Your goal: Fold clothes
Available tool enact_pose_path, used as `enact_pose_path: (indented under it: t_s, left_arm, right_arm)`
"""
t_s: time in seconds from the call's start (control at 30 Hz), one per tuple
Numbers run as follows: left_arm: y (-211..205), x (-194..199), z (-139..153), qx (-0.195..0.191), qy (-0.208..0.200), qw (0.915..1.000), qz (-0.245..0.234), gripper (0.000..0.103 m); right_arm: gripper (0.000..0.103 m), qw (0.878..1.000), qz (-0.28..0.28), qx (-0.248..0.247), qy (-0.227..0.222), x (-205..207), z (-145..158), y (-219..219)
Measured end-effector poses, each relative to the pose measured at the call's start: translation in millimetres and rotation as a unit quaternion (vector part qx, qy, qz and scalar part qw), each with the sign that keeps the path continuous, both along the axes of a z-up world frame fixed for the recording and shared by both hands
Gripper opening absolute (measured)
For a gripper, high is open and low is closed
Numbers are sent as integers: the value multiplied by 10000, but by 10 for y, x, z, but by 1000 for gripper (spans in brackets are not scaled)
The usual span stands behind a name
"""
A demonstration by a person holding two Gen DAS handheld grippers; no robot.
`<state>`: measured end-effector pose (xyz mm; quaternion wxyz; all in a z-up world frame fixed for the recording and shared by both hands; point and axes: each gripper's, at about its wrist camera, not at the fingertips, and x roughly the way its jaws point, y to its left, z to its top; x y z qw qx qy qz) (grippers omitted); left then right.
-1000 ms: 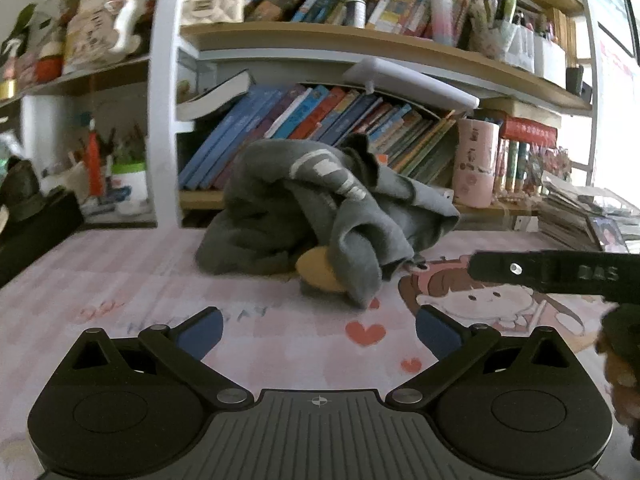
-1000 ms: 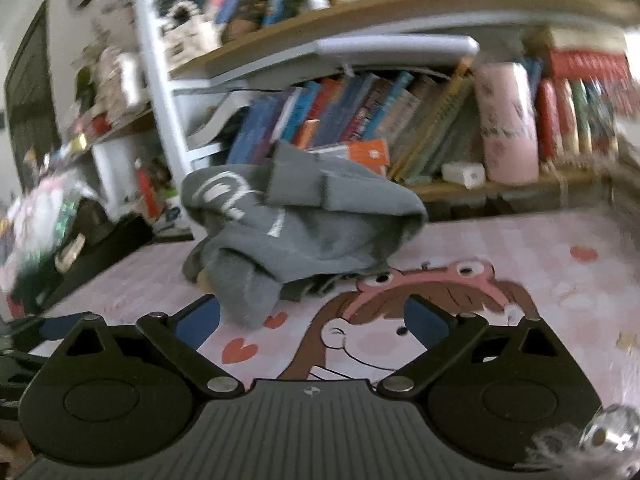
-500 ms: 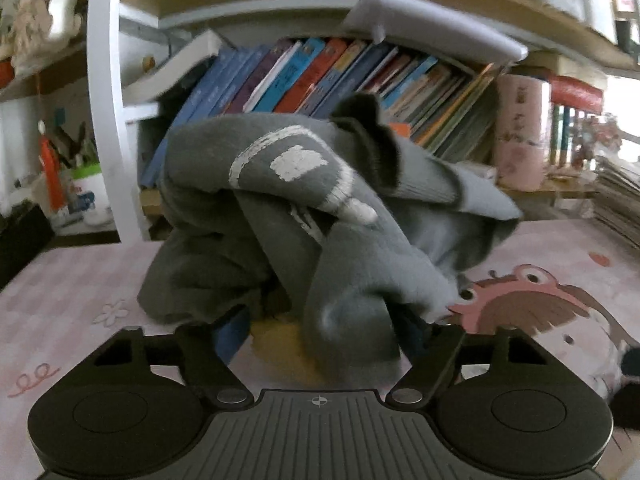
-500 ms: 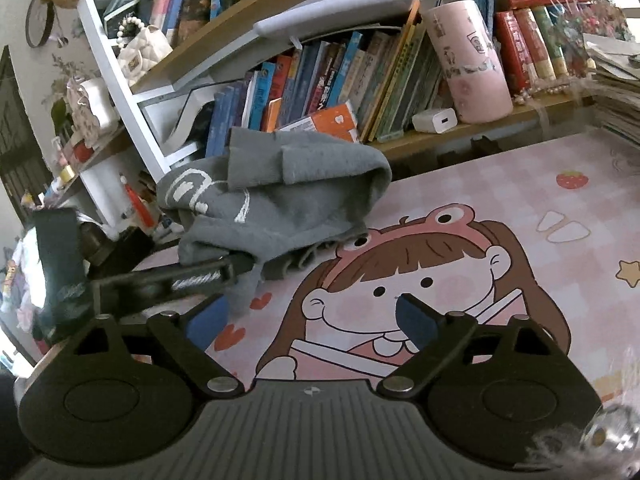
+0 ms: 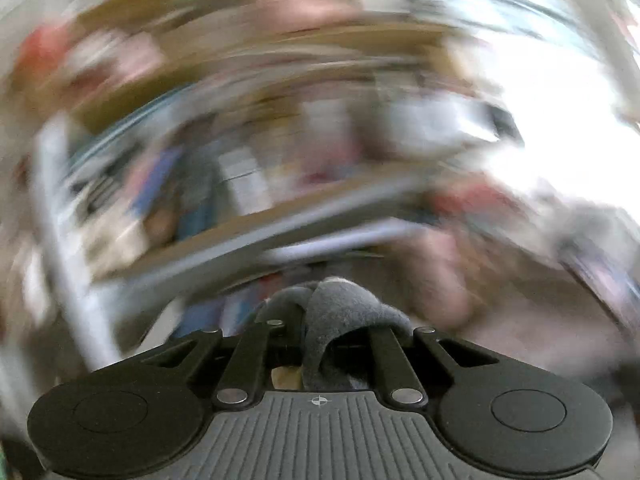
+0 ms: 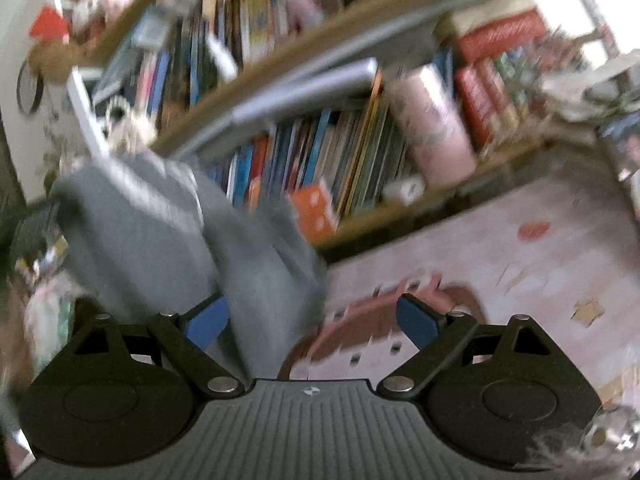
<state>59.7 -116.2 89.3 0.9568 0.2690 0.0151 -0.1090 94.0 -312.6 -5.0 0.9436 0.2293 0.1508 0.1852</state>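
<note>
The left wrist view is badly smeared by motion. In it my left gripper (image 5: 316, 322) is shut on a bunched fold of the grey sweatshirt (image 5: 348, 304), which drapes over the closed fingers. From the right wrist the same grey sweatshirt (image 6: 160, 232) hangs lifted off the table at the left, in front of the books. Its lower end drops between the blue pads (image 6: 208, 320) of my right gripper (image 6: 312, 320), which is open and does not press on the cloth.
A pink cartoon-print mat (image 6: 520, 264) covers the table to the right. Behind it runs a crowded bookshelf (image 6: 320, 160) with a tall pink tumbler (image 6: 432, 136) and an orange box (image 6: 316, 208) on its lowest board.
My left gripper went into the sweatshirt pile, shut on a fold and swung up with a roll. The sweatshirt rose off the table. My right gripper came closer to the hanging cloth.
</note>
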Motion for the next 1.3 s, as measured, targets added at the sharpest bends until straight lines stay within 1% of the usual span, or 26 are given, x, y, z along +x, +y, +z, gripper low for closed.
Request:
enact_pose_path:
  t_s: [0.03, 0.1, 0.17, 0.2, 0.23, 0.33, 0.37, 0.4, 0.43, 0.47, 0.57, 0.7, 0.73, 0.8, 0.93, 0.97, 1.0, 1.03, 1.07, 1.1, 1.13, 1.17, 1.2, 1.23, 1.27, 1.3]
  left_arm:
    - [-78, -94, -153, 448, 217, 9987, -131, 11]
    - [-52, -140, -459, 622, 901, 9939, -92, 13]
    - [-26, -187, -765, 792, 1581, 9842, -53, 16]
    - [-7, -212, -895, 820, 1867, 9790, -20, 18]
    - [33, -249, -941, 657, 1971, 9782, 46, 18]
    - [159, -399, -981, 212, 2109, 9772, 87, 28]
    - [199, -437, -982, 104, 2131, 9769, 95, 38]
    - [236, -476, -986, 12, 2152, 9765, 103, 53]
    - [264, -517, -992, -20, 2162, 9763, 119, 59]
    - [279, -553, -993, -28, 2139, 9767, 157, 62]
    - [343, -594, -1018, -109, 2133, 9763, 333, 63]
    - [446, -530, -989, -586, 2165, 9735, 441, 69]
    - [443, -501, -987, -672, 2165, 9730, 429, 69]
    - [381, -419, -997, -720, 2166, 9729, 380, 69]
    - [295, -112, -1024, -944, 2226, 9691, 480, 71]
    - [279, -37, -1026, -1009, 2252, 9677, 510, 67]
    - [296, 40, -1008, -1124, 2345, 9641, 530, 51]
    - [346, 138, -971, -1309, 2533, 9574, 454, 37]
    - [398, 223, -929, -1468, 2657, 9518, 428, 20]
    - [454, 264, -872, -1546, 2572, 9522, 575, 16]
    - [509, 294, -802, -1587, 2420, 9543, 740, 14]
    - [548, 273, -686, -1466, 1994, 9640, 976, 12]
    - [554, 207, -548, -1224, 1409, 9744, 1251, 11]
    - [542, 128, -414, -920, 785, 9811, 1513, 11]
    - [458, 5, -312, -372, 59, 9842, 1729, 10]
    - [342, -125, -281, 345, -624, 9795, 1884, 10]
  right_arm:
    - [92, 9999, -79, 45, -85, -24, 18, -27]
    - [92, 9996, -172, 104, -222, -66, 47, -62]
    - [92, 9997, -80, 44, -228, -70, 51, -30]
    - [92, 9998, 13, -25, -220, -75, 45, 13]
    - [92, 9997, 108, -96, -213, -81, 38, 59]
    - [92, 9982, 455, -340, -191, -104, 14, 214]
    - [92, 9974, 566, -419, -172, -112, 3, 263]
    - [92, 9964, 677, -497, -154, -119, -8, 312]
    - [92, 9956, 747, -558, -128, -120, -20, 348]
    - [92, 9949, 798, -605, -116, -126, -32, 377]
    - [92, 9948, 810, -607, -129, -136, -37, 388]
    - [92, 9961, 691, -520, -162, -138, -43, 354]
    - [92, 9963, 666, -520, -171, -137, -45, 349]
    - [92, 9964, 641, -524, -178, -131, -50, 344]
    - [92, 9962, 626, -565, -221, -130, -51, 340]
    - [92, 9960, 618, -600, -234, -127, -52, 339]
    - [92, 9959, 617, -628, -228, -119, -56, 337]
    - [92, 9959, 620, -645, -162, -100, -66, 337]
    - [92, 9958, 624, -662, -91, -81, -76, 338]
    - [92, 9957, 628, -679, -20, -61, -87, 339]
    - [92, 9953, 650, -712, 54, -46, -99, 351]
    - [92, 9948, 674, -746, 128, -32, -110, 364]
    - [92, 9943, 698, -780, 203, -18, -122, 377]
    - [92, 9940, 723, -785, 217, -21, -126, 386]
    - [92, 9939, 745, -784, 203, -31, -127, 392]
    - [92, 9938, 759, -791, 170, -46, -123, 398]
